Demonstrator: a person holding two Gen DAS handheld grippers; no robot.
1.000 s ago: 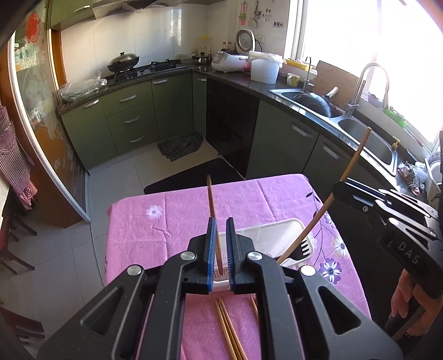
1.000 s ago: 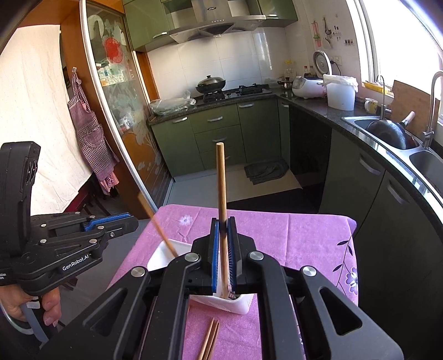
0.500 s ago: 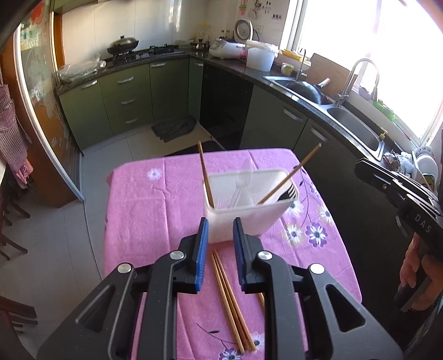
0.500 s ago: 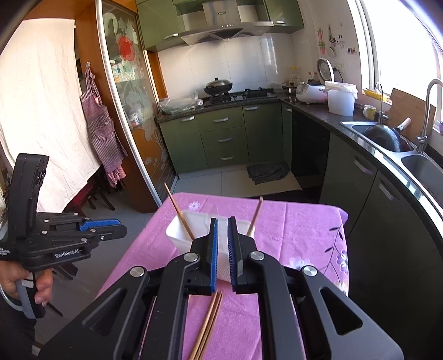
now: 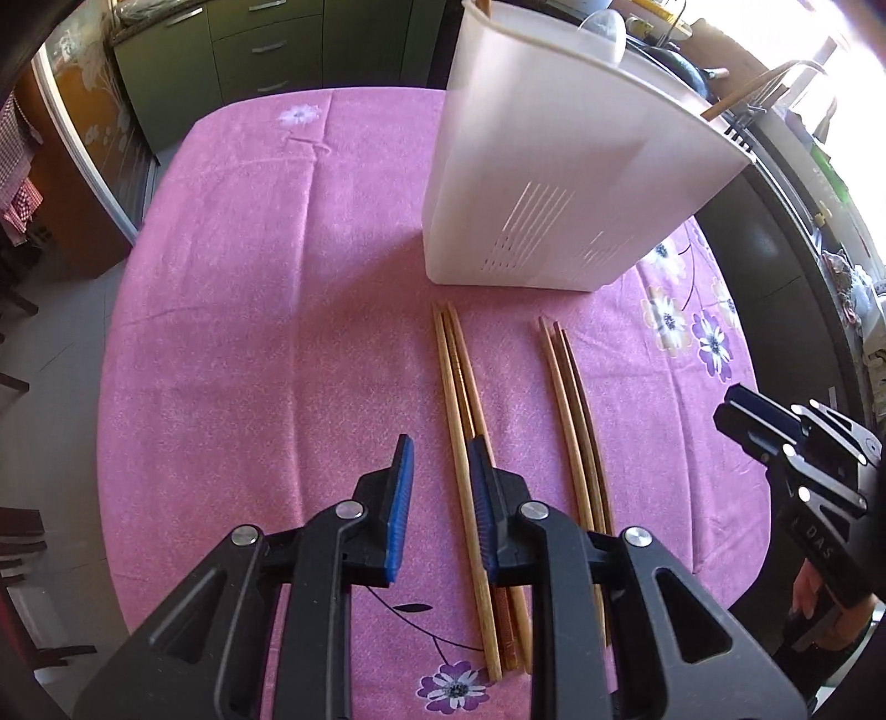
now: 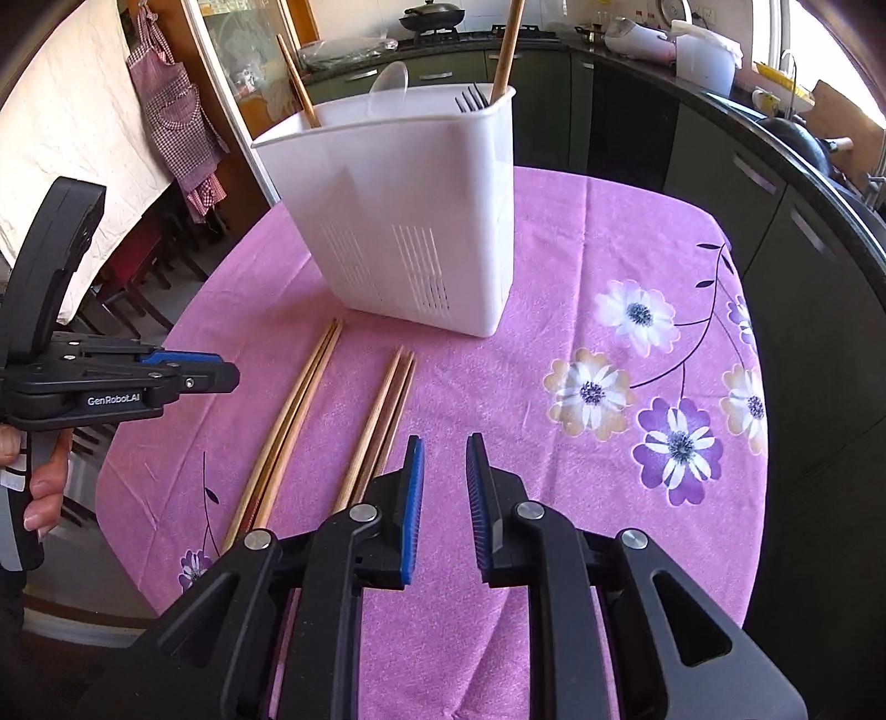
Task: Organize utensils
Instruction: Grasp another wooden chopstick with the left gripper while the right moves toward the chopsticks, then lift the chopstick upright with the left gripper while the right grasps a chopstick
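A white slotted utensil holder (image 5: 554, 183) (image 6: 410, 221) stands on the pink tablecloth. It holds two chopsticks (image 6: 506, 50), a fork and a clear spoon. Two bundles of wooden chopsticks lie in front of it: a lighter bundle (image 5: 459, 399) (image 6: 293, 410) and a darker bundle (image 5: 570, 410) (image 6: 382, 410). My left gripper (image 5: 440, 448) is open and low over the lighter bundle, one chopstick running between its fingers. My right gripper (image 6: 446, 448) is open and empty, just right of the darker bundle.
The round table (image 6: 637, 238) has a pink flowered cloth. Green kitchen cabinets (image 5: 266, 50) and a dark counter with a sink (image 6: 803, 133) lie beyond. Chairs stand at the left (image 6: 149, 277). The other gripper shows at each view's edge (image 5: 797, 443) (image 6: 116, 382).
Both grippers let go of their chopsticks into the holder, drew back, opened, and came down low over the bundles lying on the cloth.
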